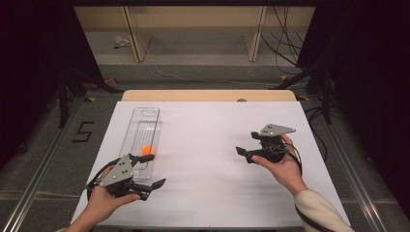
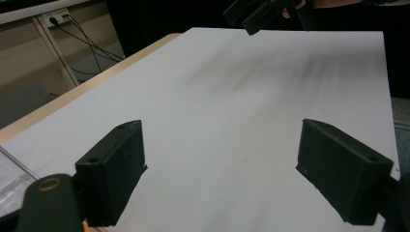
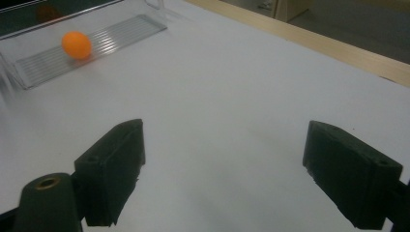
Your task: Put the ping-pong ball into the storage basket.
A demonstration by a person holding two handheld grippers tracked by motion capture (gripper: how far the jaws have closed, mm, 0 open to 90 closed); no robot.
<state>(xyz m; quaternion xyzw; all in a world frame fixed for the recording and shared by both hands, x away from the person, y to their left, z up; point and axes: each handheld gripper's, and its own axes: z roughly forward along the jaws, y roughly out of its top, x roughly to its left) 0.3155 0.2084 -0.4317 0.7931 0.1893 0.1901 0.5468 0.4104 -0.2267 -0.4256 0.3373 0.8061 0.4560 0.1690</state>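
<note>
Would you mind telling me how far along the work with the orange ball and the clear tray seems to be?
Done so far: the small orange ball lies inside the long clear plastic tray on the white table. In hand: nothing; the left gripper beside the tray and the right gripper over bare table both stand open and empty. Left: any further handling of the ball, probably by the nearer left gripper.

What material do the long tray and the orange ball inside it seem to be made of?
The tray looks like clear rigid plastic: the white table shows through it, and its ribbed floor catches glossy highlights. The orange ball looks like smooth matte plastic, perhaps a table-tennis ball; its even colour and soft sheen suggest this, though not certainly.
</note>
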